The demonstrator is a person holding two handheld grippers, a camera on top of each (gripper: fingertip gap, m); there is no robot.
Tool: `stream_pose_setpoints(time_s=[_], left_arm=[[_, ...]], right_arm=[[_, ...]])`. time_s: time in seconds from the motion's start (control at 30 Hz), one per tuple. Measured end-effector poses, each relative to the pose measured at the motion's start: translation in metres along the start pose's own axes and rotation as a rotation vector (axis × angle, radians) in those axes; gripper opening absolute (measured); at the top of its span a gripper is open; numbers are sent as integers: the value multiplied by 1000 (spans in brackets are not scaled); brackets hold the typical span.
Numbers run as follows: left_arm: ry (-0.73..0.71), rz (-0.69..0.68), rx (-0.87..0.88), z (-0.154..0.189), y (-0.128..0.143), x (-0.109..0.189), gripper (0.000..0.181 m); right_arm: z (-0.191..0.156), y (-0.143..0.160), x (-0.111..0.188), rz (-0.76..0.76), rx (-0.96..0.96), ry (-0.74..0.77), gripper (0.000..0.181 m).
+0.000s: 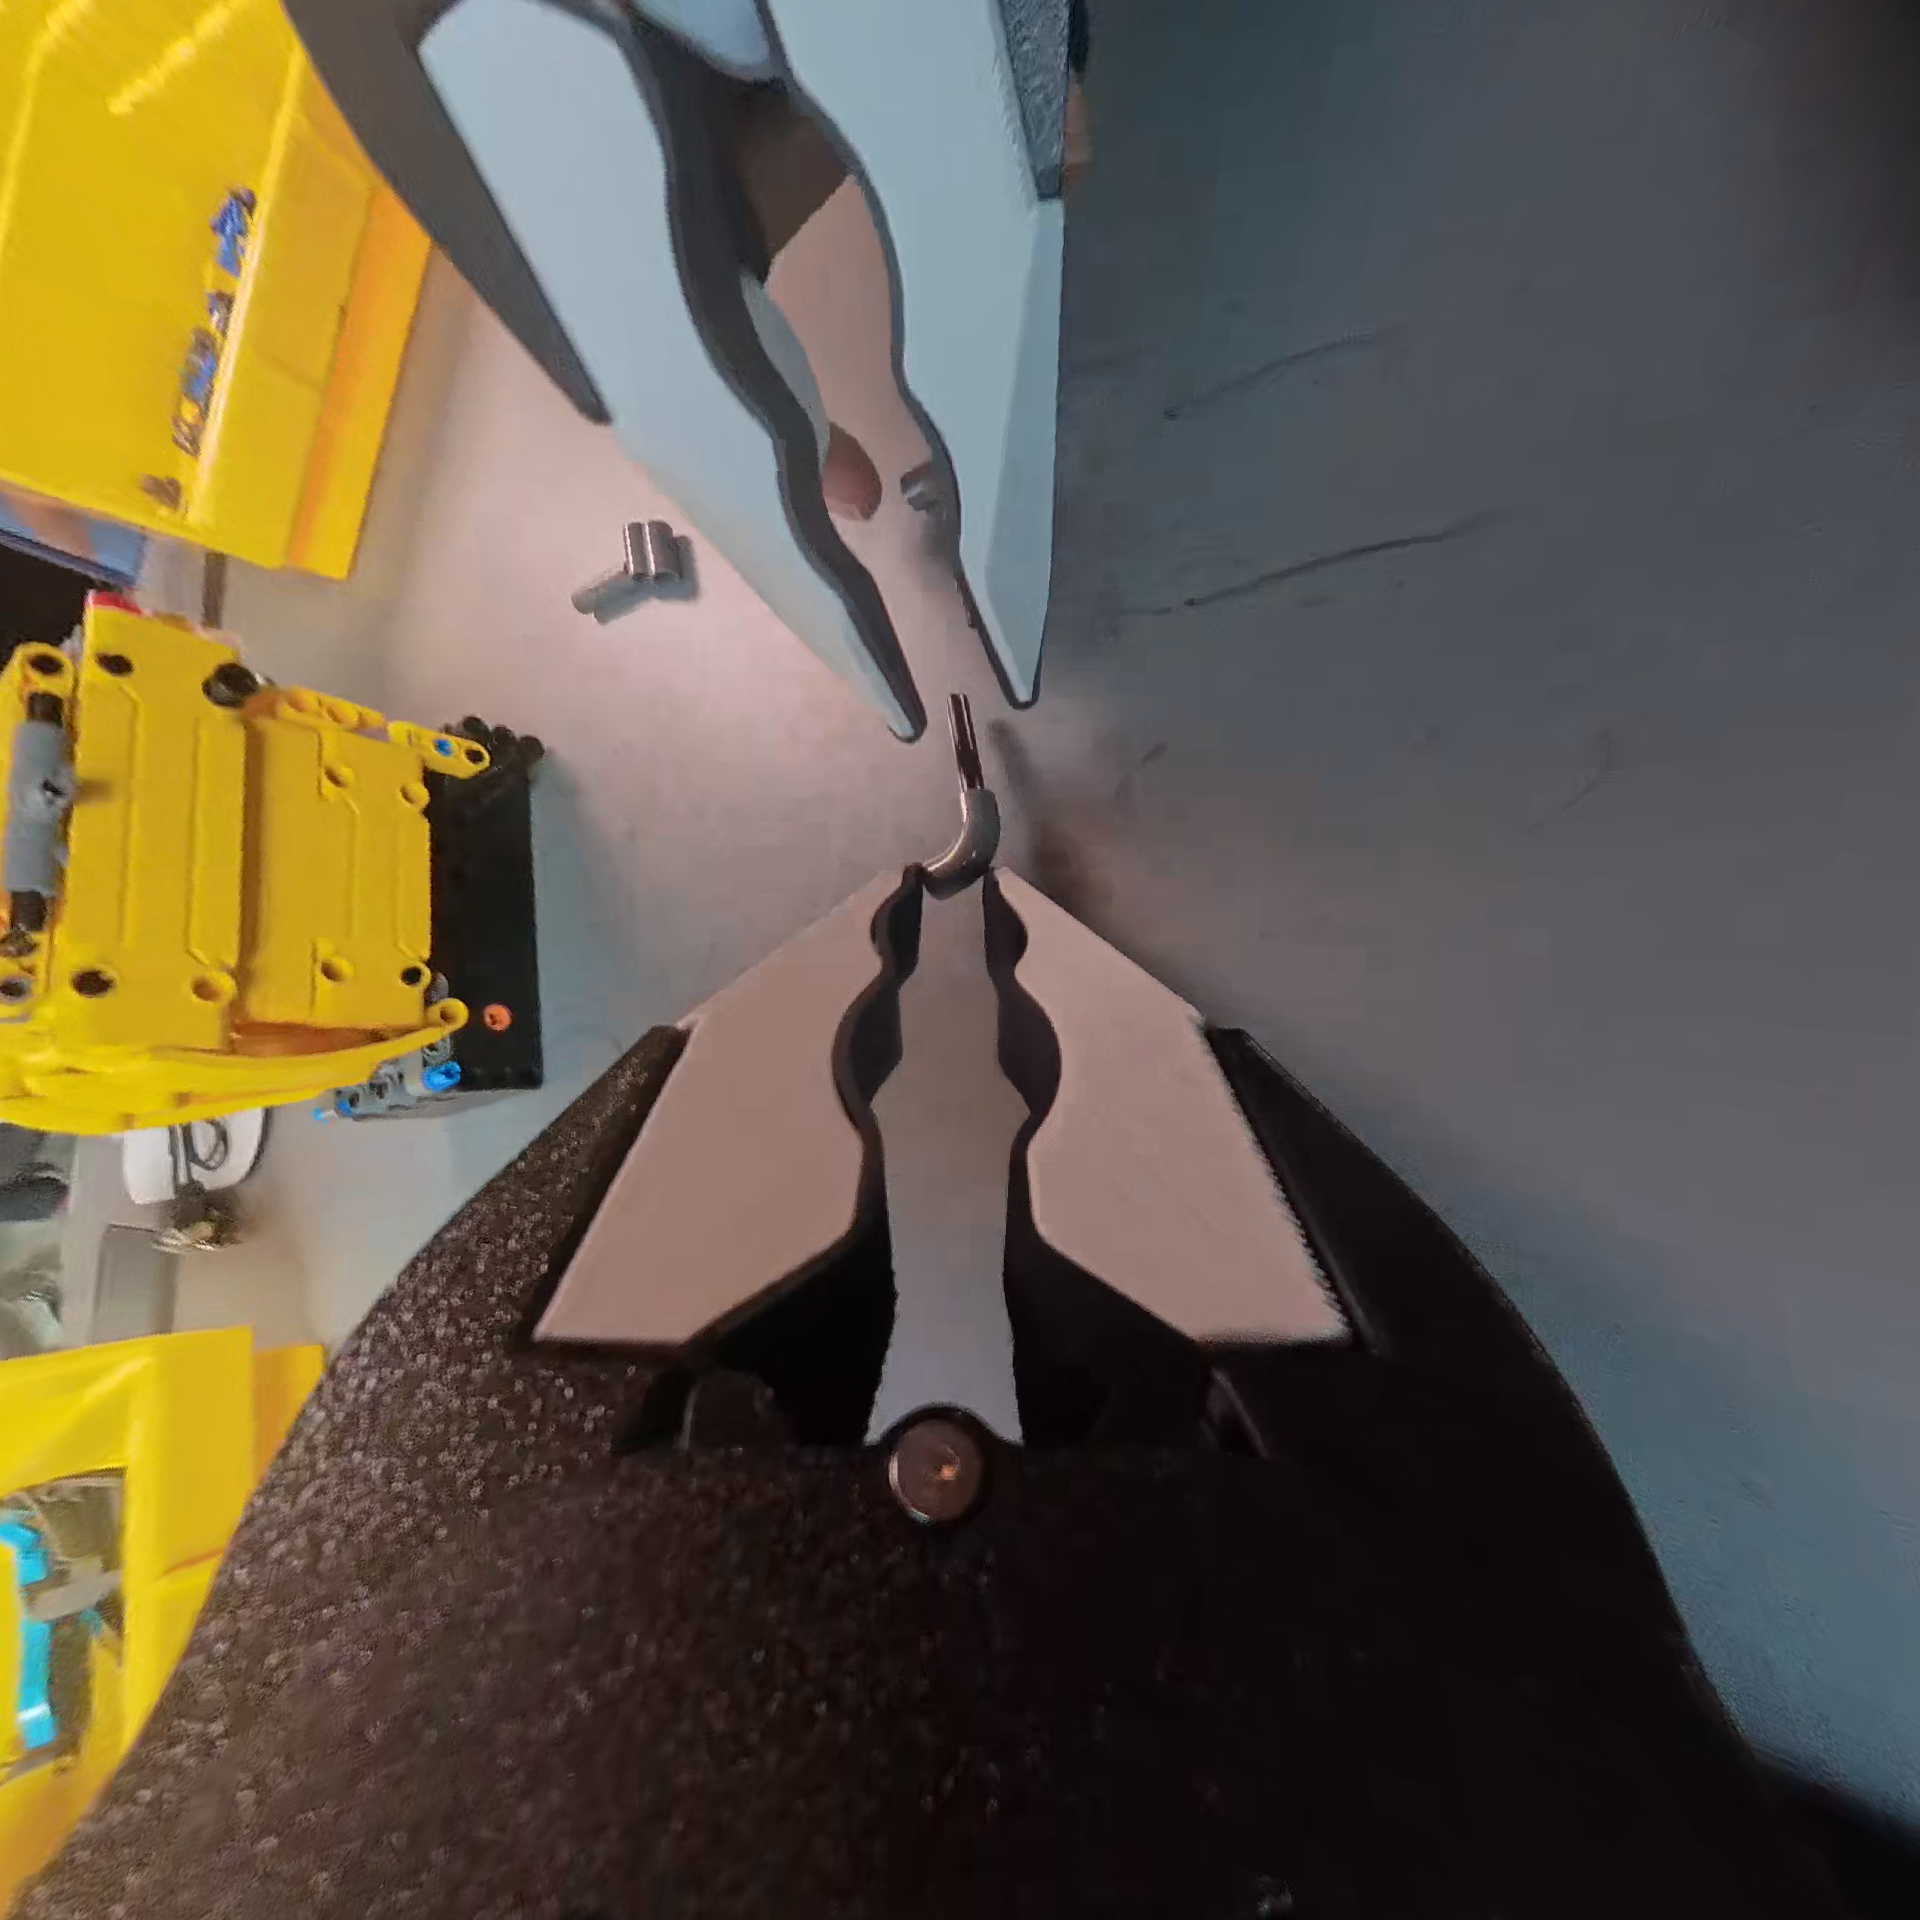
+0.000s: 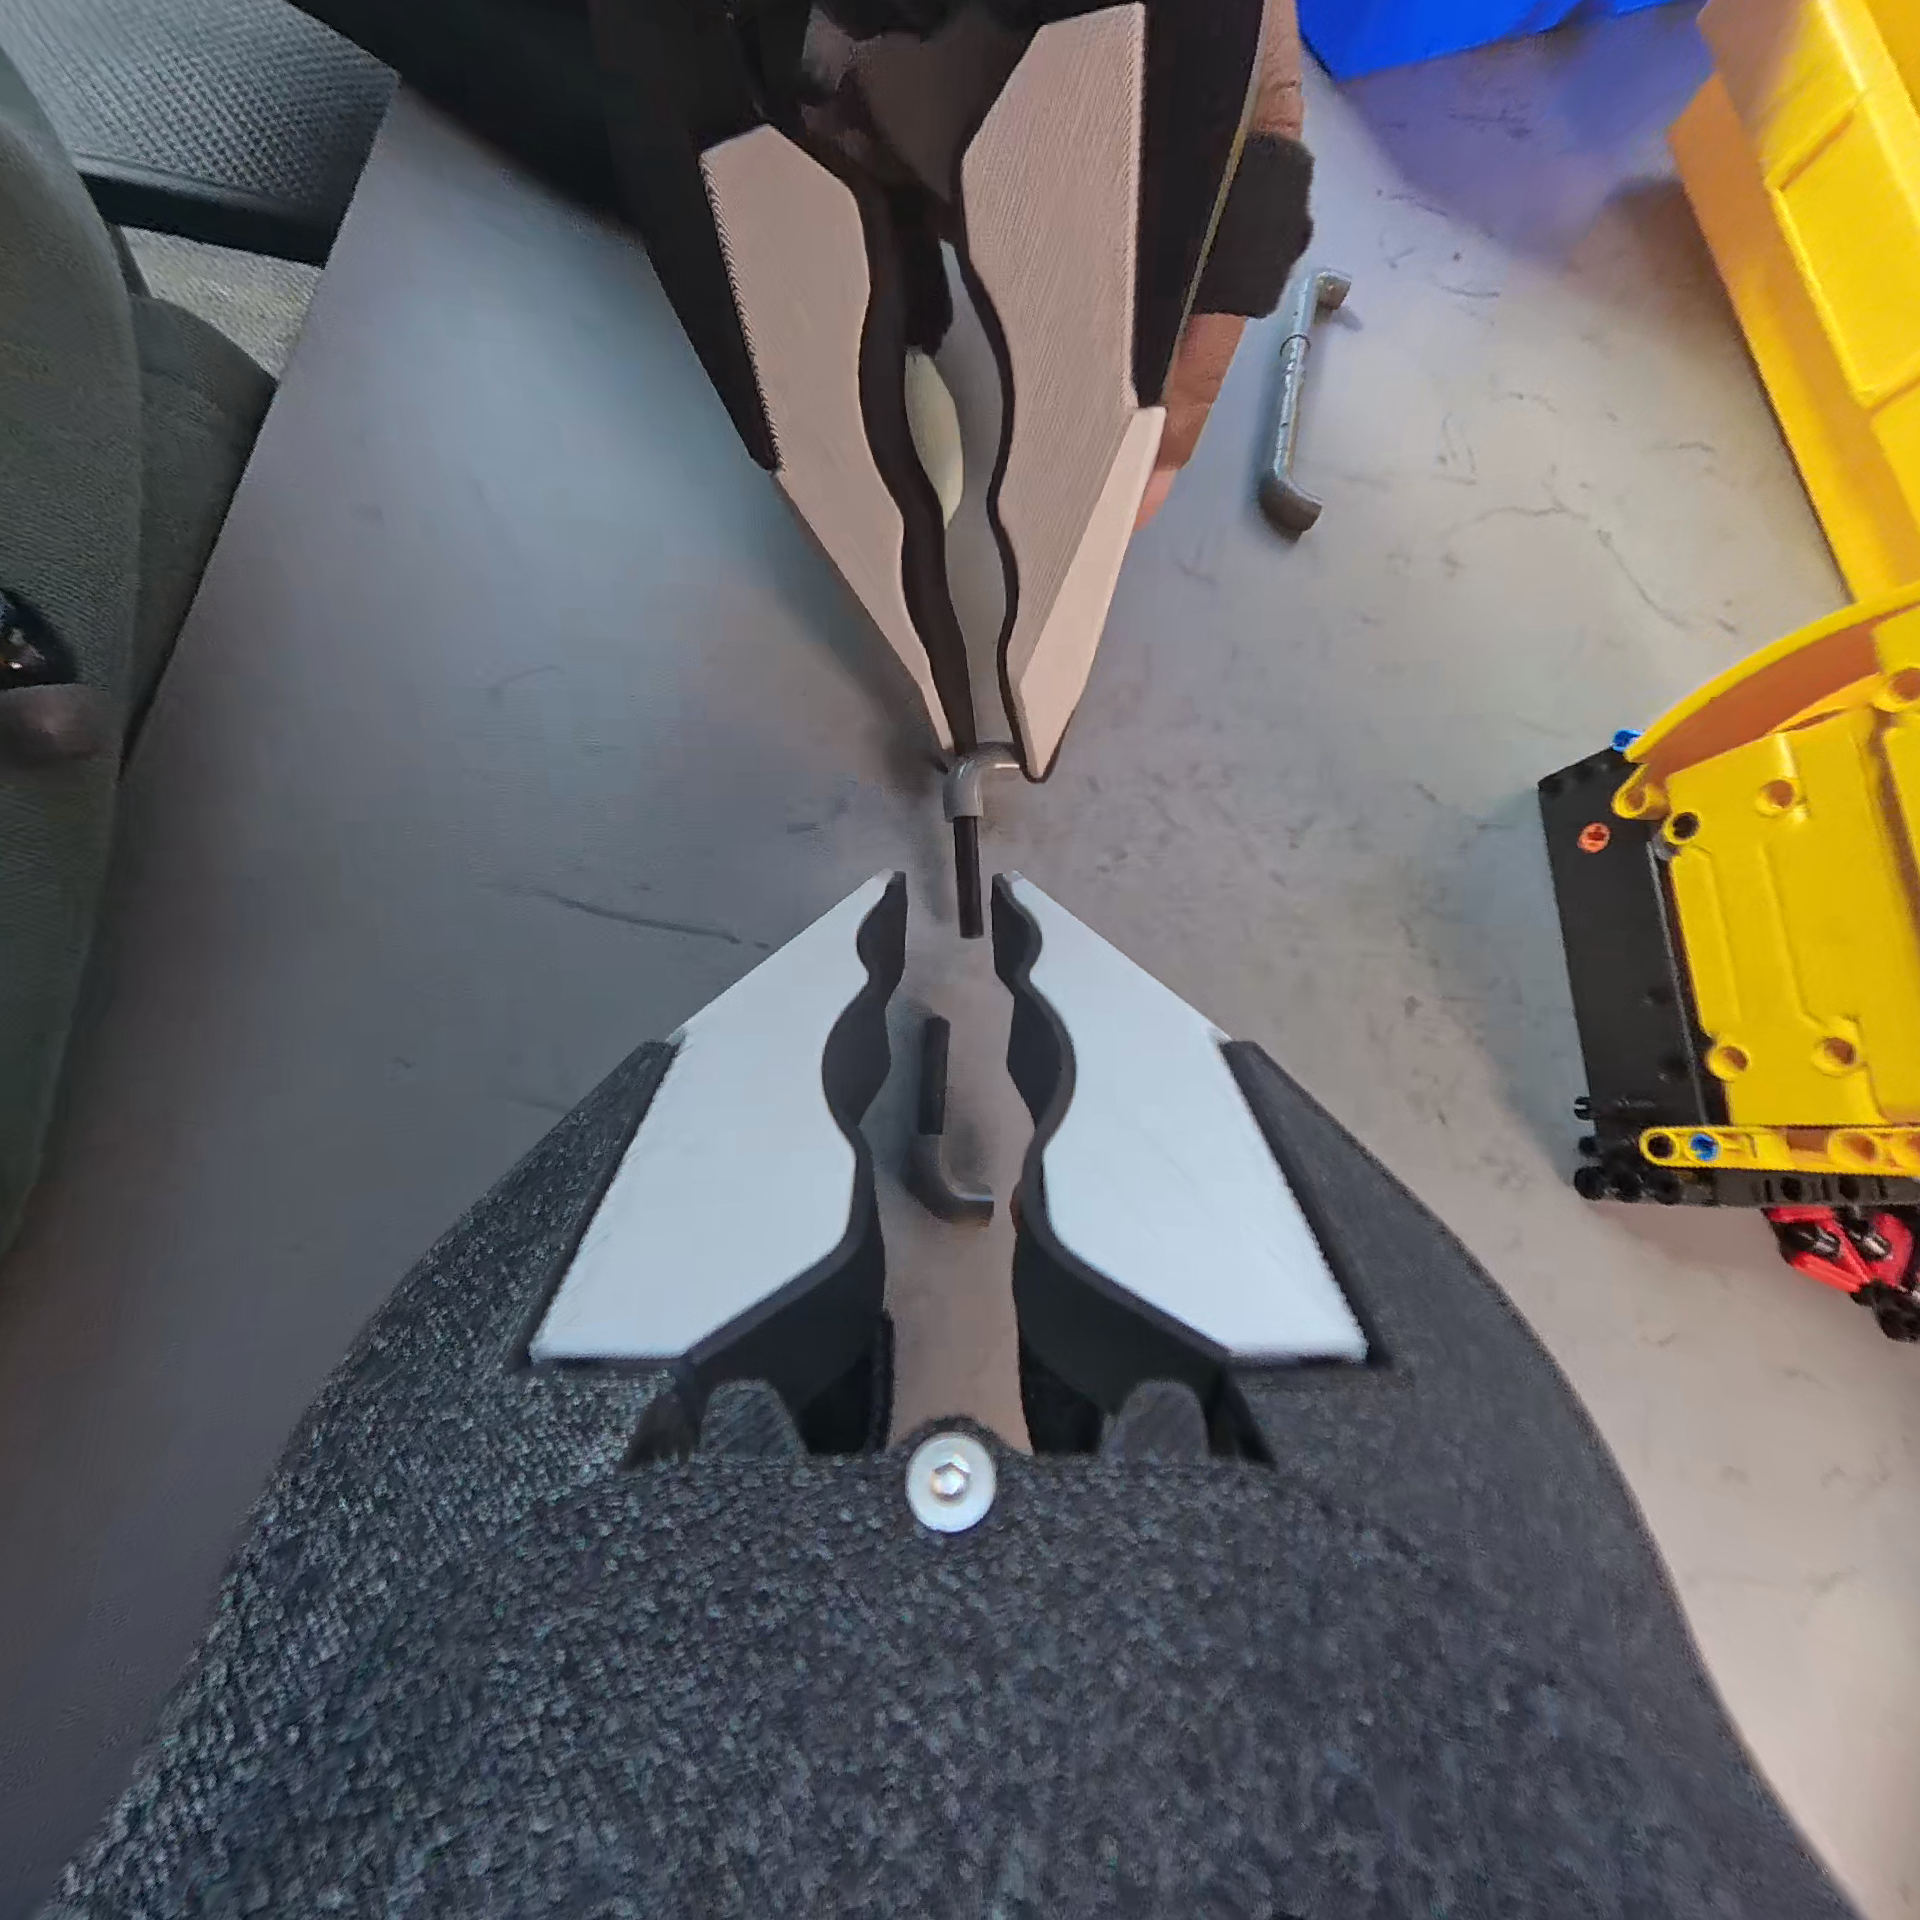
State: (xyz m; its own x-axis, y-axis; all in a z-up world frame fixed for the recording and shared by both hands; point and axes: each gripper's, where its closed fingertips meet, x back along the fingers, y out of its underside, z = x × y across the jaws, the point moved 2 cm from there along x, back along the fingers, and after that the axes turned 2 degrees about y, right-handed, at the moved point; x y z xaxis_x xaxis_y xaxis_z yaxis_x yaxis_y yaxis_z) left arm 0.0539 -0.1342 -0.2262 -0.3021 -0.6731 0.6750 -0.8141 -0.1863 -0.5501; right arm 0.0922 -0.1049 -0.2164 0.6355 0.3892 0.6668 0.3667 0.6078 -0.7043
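Observation:
My left gripper (image 1: 954,881) is shut on a small grey elbow connector (image 1: 968,836) with a short black axle (image 1: 960,727) sticking out of it, held above the grey table (image 1: 1455,727). In the right wrist view the left gripper (image 2: 992,764) comes in from the top, with the elbow (image 2: 975,781) at its tips and the axle (image 2: 968,883) pointing toward me. My right gripper (image 2: 948,881) is open, its tips on either side of the axle's free end without touching it; it also shows in the left wrist view (image 1: 966,717). A second elbow-and-axle piece (image 2: 940,1132) lies on the table under the right fingers.
A yellow brick-built model with a black panel (image 1: 260,883) (image 2: 1766,935) stands beside the grippers. Yellow bins (image 1: 156,260) (image 2: 1818,260) and a blue bin (image 2: 1455,31) sit behind it. A long grey bent piece (image 2: 1294,405) and a small grey connector (image 1: 634,571) lie loose. A dark chair (image 2: 62,520) is at the table's edge. Both grippers' tips are close together, under 4 cm apart.

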Motion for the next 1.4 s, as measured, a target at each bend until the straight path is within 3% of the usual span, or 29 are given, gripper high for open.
stream_pose_setpoints(time_s=[0.13, 0.4, 0.57, 0.67, 0.8, 1.03, 1.23, 1.4], left_arm=[[21, 19, -64, -1, -2, -3, 11], [196, 149, 215, -2, -7, 9, 20], [236, 85, 241, 3, -4, -2, 14], [254, 90, 269, 2, -3, -4, 9], [271, 101, 266, 3, 0, -3, 7], [292, 79, 254, 1, 5, 0, 7], [300, 83, 278, 0, 10, 5, 13], [275, 211, 391, -16, 0, 14, 17]], right_arm=[[1, 3, -8, -50, 4, 4, 3], [0, 0, -12, -114, -15, -24, 2], [1, -4, -15, -110, -14, -29, 7], [6, 2, 3, -94, -18, -38, 17], [5, 22, 30, -103, -38, -64, 17], [3, 34, 25, -139, -46, -79, 5], [13, 54, 40, -162, -98, -79, 4], [34, 53, 54, -71, -185, -14, 11]])
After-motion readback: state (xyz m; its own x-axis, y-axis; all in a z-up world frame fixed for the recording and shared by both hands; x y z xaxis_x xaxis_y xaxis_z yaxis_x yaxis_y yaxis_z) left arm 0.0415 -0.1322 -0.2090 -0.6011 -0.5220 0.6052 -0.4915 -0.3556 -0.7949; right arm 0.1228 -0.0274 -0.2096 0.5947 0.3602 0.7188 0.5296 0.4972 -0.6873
